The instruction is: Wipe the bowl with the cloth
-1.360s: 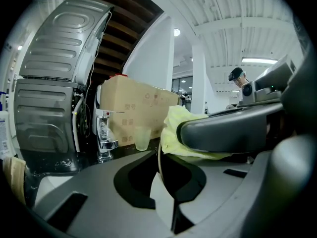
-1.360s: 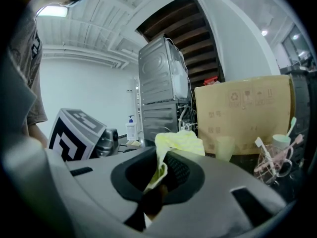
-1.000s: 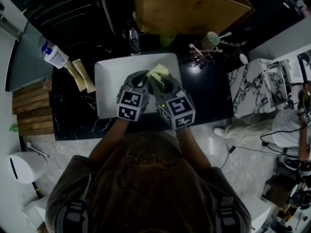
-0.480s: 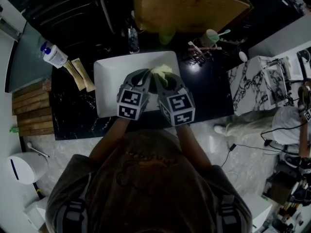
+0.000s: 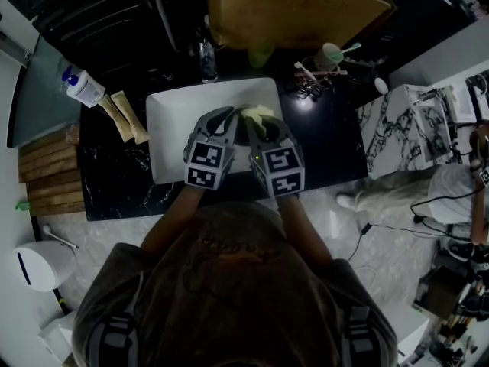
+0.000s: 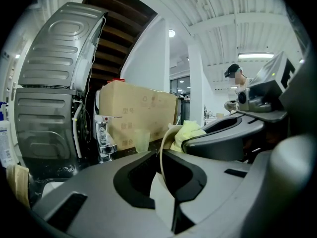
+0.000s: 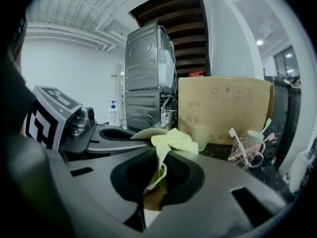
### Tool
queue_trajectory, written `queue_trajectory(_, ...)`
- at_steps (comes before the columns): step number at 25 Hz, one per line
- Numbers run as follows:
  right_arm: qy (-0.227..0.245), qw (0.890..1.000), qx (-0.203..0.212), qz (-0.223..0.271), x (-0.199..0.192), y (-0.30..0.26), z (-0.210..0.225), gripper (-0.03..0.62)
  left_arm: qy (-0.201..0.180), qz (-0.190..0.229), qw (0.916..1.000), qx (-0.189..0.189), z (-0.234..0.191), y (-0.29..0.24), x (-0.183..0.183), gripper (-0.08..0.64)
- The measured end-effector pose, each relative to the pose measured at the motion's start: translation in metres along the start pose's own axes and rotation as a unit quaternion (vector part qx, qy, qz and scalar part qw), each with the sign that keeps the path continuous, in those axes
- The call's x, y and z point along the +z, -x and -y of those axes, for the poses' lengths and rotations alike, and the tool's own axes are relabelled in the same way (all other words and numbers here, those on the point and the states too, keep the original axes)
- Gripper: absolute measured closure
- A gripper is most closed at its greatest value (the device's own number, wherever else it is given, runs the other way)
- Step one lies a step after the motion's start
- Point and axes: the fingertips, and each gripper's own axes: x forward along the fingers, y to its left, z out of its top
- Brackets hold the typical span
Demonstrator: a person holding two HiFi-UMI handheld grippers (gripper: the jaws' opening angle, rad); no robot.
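Basin [image 5: 172, 128]: white, on dark table [image 5: 328, 147].
Left hand-held gripper [image 5: 227, 122]: closed on bowl [image 6: 161, 148] rim, over basin.
Bowl: on edge, just beside cloth [image 7: 171, 139].
Cloth: yellow, bunched.
Right hand-held gripper [image 5: 256, 125]: clamped on cloth.

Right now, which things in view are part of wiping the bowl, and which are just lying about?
In the job:
bowl, clamped in the left hand-held gripper
yellow cloth, clamped in the right hand-held gripper

Lying about:
cardboard box
pump bottle
green cup
cup of toothbrushes
tap
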Motion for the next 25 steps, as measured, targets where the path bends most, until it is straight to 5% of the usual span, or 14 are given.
queue_trajectory(25, -0.017, 0.994, 0.071, -0.076, -0.042, 0.002, -0.028, 0.569, -0.001, -0.004, 1.0000, 0.007, -0.004, 0.005, -0.004, 0.525)
